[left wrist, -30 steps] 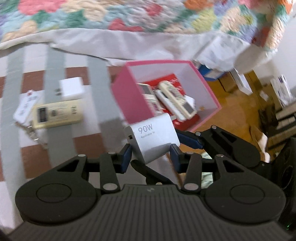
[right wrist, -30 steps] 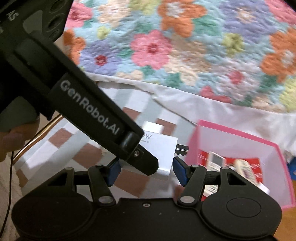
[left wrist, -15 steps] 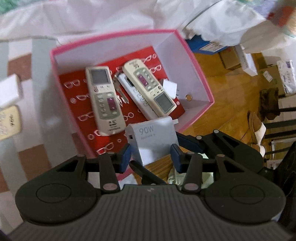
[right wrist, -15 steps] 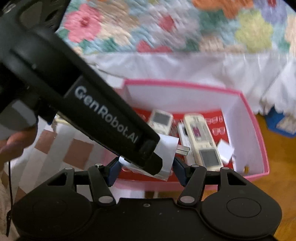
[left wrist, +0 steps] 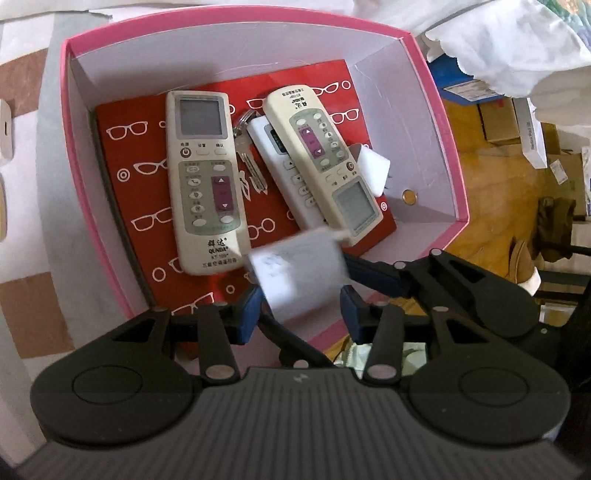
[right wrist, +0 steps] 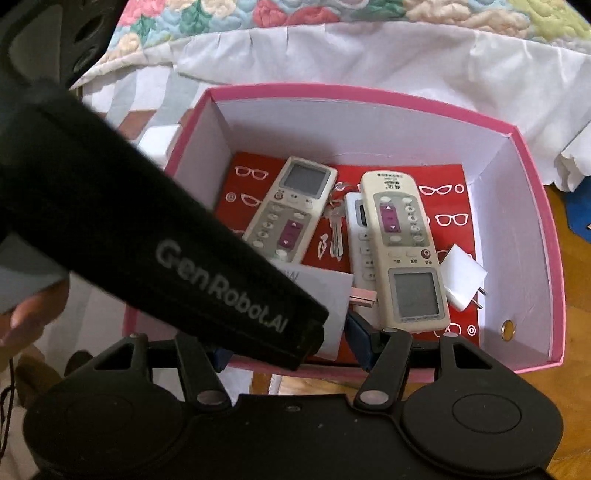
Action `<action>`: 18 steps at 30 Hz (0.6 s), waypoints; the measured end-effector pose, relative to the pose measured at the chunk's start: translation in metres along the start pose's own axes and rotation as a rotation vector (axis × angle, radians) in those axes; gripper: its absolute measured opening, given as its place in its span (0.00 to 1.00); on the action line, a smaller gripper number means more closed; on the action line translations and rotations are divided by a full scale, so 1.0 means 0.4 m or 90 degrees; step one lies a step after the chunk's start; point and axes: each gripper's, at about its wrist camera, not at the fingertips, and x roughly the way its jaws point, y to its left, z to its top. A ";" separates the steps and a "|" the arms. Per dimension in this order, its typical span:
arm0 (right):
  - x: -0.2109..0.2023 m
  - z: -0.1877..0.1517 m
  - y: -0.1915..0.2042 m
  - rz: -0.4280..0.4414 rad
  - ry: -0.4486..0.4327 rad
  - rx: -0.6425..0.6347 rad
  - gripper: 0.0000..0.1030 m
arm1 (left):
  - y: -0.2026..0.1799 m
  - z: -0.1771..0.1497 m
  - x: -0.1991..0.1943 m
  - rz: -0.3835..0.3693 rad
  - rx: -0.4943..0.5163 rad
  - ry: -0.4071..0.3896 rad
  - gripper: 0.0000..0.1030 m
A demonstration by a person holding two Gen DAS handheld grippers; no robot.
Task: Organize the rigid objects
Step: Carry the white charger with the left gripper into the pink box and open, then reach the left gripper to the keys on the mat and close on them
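Note:
A white 90W charger (left wrist: pixel 299 273) hangs smeared over the near end of the pink box (left wrist: pixel 436 110), between the blue pads of my left gripper (left wrist: pixel 301 314). The pads stand just off its sides, so that gripper is open. In the right wrist view the charger (right wrist: pixel 325 291), prongs to the right, lies between the fingers of my right gripper (right wrist: pixel 290 349), also loose. The left gripper's black body (right wrist: pixel 166 240) hides its left half. Inside the box lie two cream remotes (left wrist: pixel 203 177) (left wrist: pixel 325 158), a white remote (left wrist: pixel 284 173), keys (left wrist: pixel 251 162) and a small white plug (left wrist: pixel 373 168).
The box (right wrist: pixel 369 94) stands on a checked cloth, with a flowered bedspread (right wrist: pixel 332 14) behind it. A red sheet printed with glasses (left wrist: pixel 125 155) lines its floor and a coin (left wrist: pixel 410 195) lies in a corner. Another white charger (right wrist: pixel 159 142) sits left of the box. Wooden floor with cartons (left wrist: pixel 509 122) lies right.
Both grippers have carried the charger from above the checked cloth to over the box and tipped downward. The charger, sharp before, is now smeared and looks loose between the pads.

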 end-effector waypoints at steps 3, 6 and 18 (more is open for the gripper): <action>-0.029 -0.005 0.001 -0.012 -0.018 -0.007 0.68 | -0.003 -0.013 -0.029 -0.007 0.028 -0.018 0.50; -0.075 -0.023 0.013 -0.012 -0.055 0.004 0.68 | -0.014 -0.042 -0.093 0.033 0.089 -0.069 0.52; -0.222 -0.087 0.196 0.062 -0.243 -0.069 0.68 | 0.063 -0.191 -0.406 0.051 0.214 -0.209 0.52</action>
